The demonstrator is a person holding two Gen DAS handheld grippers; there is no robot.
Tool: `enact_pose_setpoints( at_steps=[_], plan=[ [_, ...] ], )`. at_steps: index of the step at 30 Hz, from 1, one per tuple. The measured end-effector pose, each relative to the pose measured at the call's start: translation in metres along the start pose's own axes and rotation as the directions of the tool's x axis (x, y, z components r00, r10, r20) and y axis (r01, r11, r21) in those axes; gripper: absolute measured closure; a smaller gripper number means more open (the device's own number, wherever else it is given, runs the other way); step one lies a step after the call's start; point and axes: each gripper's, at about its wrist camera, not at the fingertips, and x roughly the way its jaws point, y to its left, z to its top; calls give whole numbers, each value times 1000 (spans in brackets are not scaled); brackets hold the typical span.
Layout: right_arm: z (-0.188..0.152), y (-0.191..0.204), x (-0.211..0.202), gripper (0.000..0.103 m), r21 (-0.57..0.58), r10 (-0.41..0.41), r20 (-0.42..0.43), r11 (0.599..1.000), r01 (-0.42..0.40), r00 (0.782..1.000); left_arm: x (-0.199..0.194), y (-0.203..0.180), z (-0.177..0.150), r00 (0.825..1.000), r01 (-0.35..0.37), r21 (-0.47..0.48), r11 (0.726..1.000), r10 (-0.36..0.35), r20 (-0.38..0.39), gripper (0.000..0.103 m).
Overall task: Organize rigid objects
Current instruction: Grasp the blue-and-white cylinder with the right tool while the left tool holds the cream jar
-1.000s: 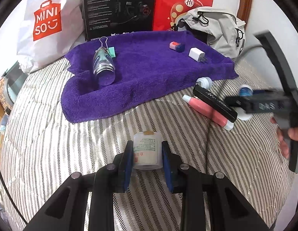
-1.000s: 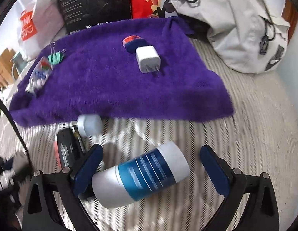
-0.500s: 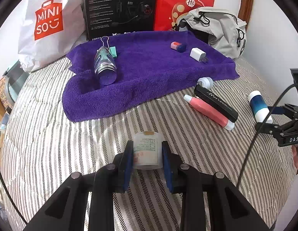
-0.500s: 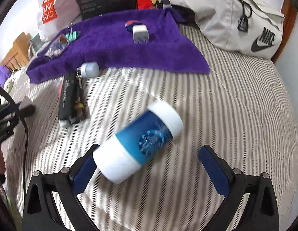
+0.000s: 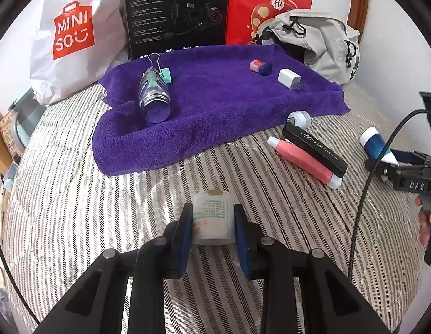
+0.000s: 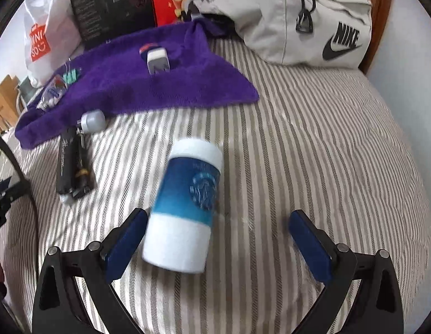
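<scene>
My left gripper (image 5: 212,214) is shut on a small white labelled bottle (image 5: 212,220), held just above the striped bedcover. My right gripper (image 6: 216,220) stands wide open; a blue-and-white bottle (image 6: 187,206) lies on the bed between its fingers, close to the left pad and far from the right one. The left wrist view shows this bottle (image 5: 375,146) at the far right. The purple towel (image 5: 215,105) carries a clear bottle (image 5: 154,97), a green binder clip (image 5: 165,73), a pink-and-blue eraser (image 5: 260,66) and a white charger (image 5: 289,79).
Beside the towel's near edge lie a small white cap (image 5: 298,118), a black case (image 5: 312,149) and a pink tube (image 5: 304,161). At the back stand a white shopping bag (image 5: 70,36), a black box (image 5: 176,14), a red box (image 5: 268,2) and a grey backpack (image 6: 298,19).
My right gripper has shifted right, away from the black case and pink tube. The blue-and-white bottle between its fingers has swung from lying crosswise to pointing away. The left gripper has kept still.
</scene>
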Motion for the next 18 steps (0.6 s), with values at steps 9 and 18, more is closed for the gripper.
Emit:
enact_pose_setpoints(
  at_steps=[9, 18],
  plan=[
    [4, -2, -13, 67, -36, 58, 30, 998, -57, 998, -3, 15, -5, 996, 76, -90, 993, -72, 45, 76],
    [10, -4, -22, 67, -22, 143, 8, 990, -143, 990, -15, 20, 3, 993, 104, -115, 988, -97, 70, 76]
  ],
)
